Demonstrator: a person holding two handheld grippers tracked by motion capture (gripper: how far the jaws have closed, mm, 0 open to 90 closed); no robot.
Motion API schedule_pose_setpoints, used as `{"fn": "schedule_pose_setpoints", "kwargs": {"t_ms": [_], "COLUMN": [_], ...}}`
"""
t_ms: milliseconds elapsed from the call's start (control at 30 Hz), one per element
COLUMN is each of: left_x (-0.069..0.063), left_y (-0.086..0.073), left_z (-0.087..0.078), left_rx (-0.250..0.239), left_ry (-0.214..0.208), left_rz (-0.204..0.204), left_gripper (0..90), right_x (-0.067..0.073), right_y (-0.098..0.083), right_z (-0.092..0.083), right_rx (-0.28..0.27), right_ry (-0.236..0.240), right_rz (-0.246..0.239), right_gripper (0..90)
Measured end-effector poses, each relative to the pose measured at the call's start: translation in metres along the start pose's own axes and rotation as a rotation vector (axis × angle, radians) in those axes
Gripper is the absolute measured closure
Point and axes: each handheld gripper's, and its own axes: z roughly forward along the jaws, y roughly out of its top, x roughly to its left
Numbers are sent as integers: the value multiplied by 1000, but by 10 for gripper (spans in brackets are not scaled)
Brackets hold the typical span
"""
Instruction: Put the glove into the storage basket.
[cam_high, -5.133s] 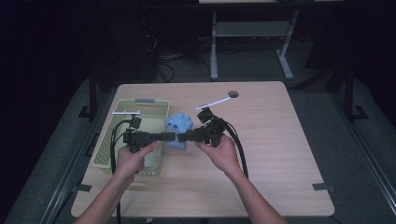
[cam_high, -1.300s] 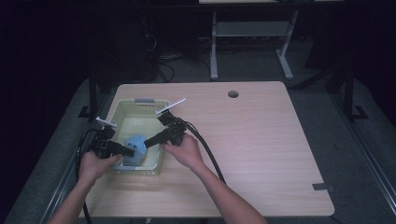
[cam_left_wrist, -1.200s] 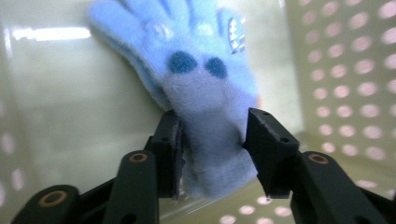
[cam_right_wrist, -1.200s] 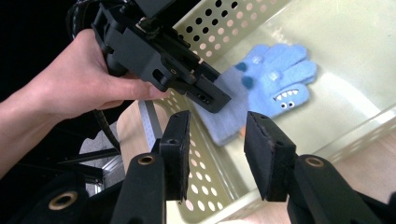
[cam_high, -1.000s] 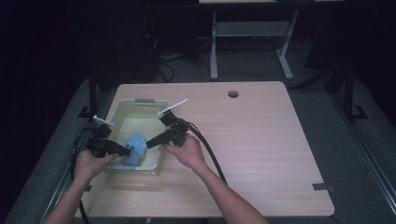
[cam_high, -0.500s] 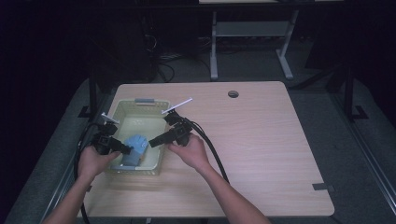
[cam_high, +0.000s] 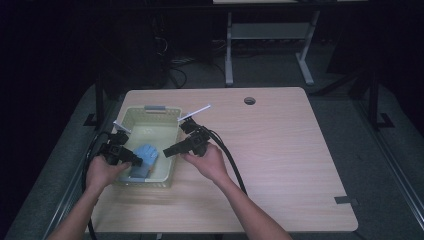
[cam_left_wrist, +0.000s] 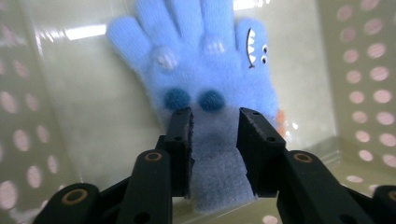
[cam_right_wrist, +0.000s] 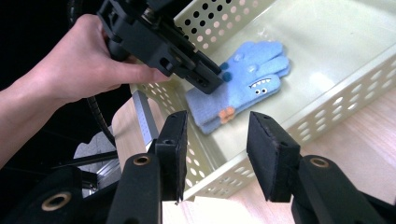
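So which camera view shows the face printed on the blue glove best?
The left gripper view shows it best: the blue glove is close and the teeth and eyes on its thumb are sharp. The right gripper view shows the glove smaller, the face still readable, lying in the basket. The high view shows only a small blue patch.

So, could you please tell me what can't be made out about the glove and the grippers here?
- Glove cuff: left gripper view, cut off behind the left gripper.
- Glove layers: right gripper view, stacked edges; one or two, cannot tell.
- Right gripper jaws: high view, too small and dark.
- Basket floor: high view, partly behind the left hand.
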Motion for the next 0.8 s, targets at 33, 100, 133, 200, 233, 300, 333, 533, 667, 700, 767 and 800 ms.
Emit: {"fn": "schedule_pose_setpoints", "kwargs": {"t_ms": [33,100,133,200,233,300,333,533,667,700,767,800], "left_x": [0,0,-1,-1,-2,-2,-2,-3,-3,-4,-6,-11], "left_y": [0,-1,-1,-1,-1,-1,-1,-1,-1,-1,-1,-2], "left_z": [0,-5,-6,-7,-7,-7,-7,-8,-9,-10,-10,-10], "left_rx": [0,-42,-56,-65,-72,-74,-76,-86,-100,-106,-118,-138], "left_ry": [0,-8,-13,-17,-19,-17,-18,-22,-23,-21,-5,-3], "left_rz": [0,18,15,8,13,16,14,7,14,22,33,51], "left_gripper": [634,611,607,601,594,592,592,577,555,555,503,501], "right_x": [0,-1,-1,-2,-4,-4,-4,-5,-6,-7,-8,-9], "right_y": [0,0,-1,-1,-2,-3,-3,-6,-7,-7,-8,-9], "right_z": [0,-4,-4,-5,-7,-9,-10,-14,-17,-18,-23,-24], "right_rx": [0,1,-6,-4,-7,-5,-8,-9,-20,-24,-18,-19], "right_ry": [0,-12,-8,-10,-11,-13,-14,-17,-34,-27,-40,-45], "right_rz": [0,-4,-4,-3,2,8,12,8,1,3,12,13], "right_gripper": [577,566,563,560,551,548,548,539,534,532,524,522]}}
